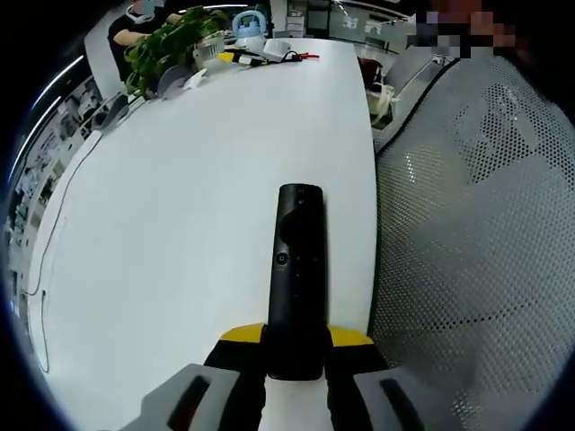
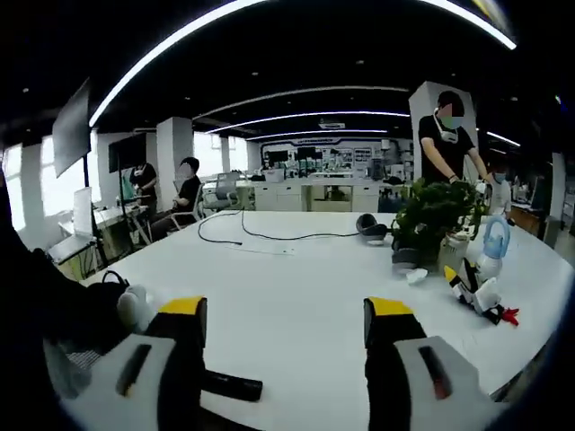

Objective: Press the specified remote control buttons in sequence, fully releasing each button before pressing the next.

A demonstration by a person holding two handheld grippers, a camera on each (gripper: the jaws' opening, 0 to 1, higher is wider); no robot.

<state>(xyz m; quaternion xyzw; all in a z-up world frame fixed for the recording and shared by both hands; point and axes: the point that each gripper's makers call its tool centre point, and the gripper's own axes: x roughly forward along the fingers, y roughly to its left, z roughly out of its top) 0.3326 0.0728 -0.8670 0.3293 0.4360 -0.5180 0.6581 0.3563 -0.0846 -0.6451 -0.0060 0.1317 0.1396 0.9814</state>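
On the white bench [image 1: 180,224], a long black remote [image 1: 296,269] with small round buttons is gripped by the left gripper [image 1: 296,346]; the right gripper [image 2: 283,328] is held wide.

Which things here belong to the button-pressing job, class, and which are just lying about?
Job: remote control, held in the left gripper; right gripper, open.

Lying about: potted plant, black cable, headphones, mesh chair, white table under them.
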